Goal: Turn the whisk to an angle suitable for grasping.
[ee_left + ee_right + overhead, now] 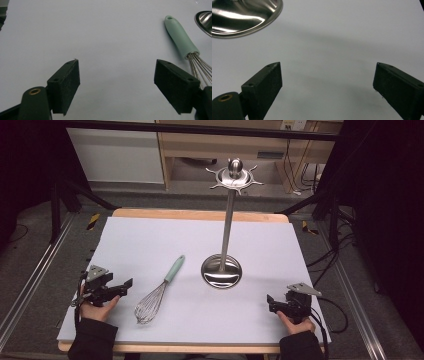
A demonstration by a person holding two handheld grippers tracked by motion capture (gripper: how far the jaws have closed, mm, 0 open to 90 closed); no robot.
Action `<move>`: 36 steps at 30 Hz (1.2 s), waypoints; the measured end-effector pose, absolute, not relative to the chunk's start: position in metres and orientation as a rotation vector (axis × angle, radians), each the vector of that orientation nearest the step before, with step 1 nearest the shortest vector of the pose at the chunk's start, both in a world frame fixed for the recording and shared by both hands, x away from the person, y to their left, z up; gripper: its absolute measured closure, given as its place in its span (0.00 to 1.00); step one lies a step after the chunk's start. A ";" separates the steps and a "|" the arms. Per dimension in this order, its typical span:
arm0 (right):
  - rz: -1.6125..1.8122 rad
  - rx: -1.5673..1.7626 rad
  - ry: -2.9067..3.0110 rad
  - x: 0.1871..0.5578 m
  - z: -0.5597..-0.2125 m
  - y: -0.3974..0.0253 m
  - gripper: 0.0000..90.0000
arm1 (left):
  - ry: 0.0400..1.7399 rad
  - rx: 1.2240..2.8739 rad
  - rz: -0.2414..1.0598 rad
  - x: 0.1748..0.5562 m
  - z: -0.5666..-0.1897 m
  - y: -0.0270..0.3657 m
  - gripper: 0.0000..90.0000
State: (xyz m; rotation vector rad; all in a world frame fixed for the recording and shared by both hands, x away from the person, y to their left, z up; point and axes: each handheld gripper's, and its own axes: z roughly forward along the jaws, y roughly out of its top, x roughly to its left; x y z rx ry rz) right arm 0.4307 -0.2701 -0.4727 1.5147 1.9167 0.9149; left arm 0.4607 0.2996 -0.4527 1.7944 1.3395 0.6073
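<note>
Our left gripper [122, 286] rests with jaws spread and empty; the wire whisk with the mint-green handle [159, 291] lies just beside it at three o'clock. We should pinch the handle mid-length. Our right gripper [271, 302], also spread, sits at five o'clock from the steel utensil stand [221, 270]. Open white tabletop [150, 240] surrounds both.

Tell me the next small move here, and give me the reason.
Probably ease the left gripper forward and to its right, toward the whisk's mint handle. Its jaws stand wide open with nothing between them, and the whisk lies flat on the white sheet just beside it, apart from the steel stand. The right gripper, also open, sits farther from the whisk.
</note>
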 end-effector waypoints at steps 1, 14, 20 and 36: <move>0.908 1.517 1.922 0.431 -0.473 -0.270 0.10 | 1.341 1.790 0.607 0.460 -0.452 0.299 0.23; 0.899 1.547 1.926 0.431 -0.473 -0.272 0.10 | 1.293 1.809 0.564 0.454 -0.435 0.289 0.27; 0.899 1.548 1.944 0.431 -0.474 -0.271 0.10 | 1.272 1.832 0.549 0.451 -0.429 0.278 0.27; 0.900 1.534 1.944 0.431 -0.473 -0.269 0.10 | 1.178 1.883 0.542 0.446 -0.416 0.248 0.26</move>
